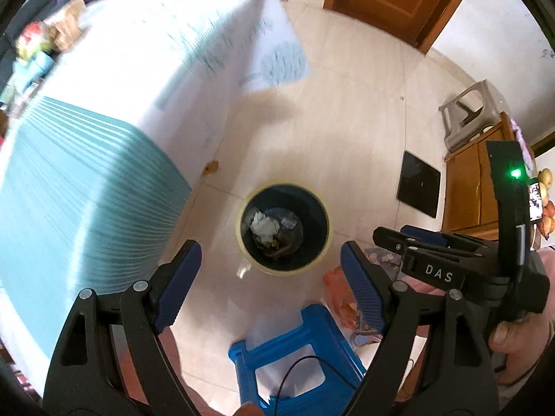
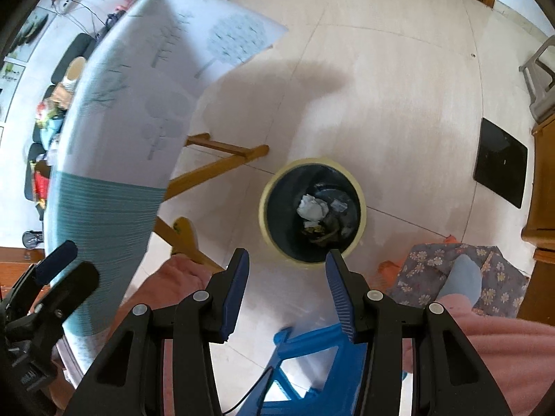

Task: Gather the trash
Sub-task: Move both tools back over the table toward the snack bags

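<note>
Pale tiled floor (image 2: 399,97); cloth-covered worktop (image 1: 138,69) at left; blue stool (image 1: 298,339) below me. Trash bin (image 2: 312,211), yellow-rimmed, stood on the floor, crumpled paper (image 2: 314,206) inside. My left tool (image 1: 270,277) and right tool (image 2: 288,294) both gaped wide above it, holding nothing.

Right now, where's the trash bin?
The trash bin stands on the tiled floor beyond both open grippers, right of the cloth-covered table, past the blue stool.

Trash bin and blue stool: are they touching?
Apart. The left wrist view shows bare floor between the trash bin and the blue stool; the right wrist view agrees.
</note>
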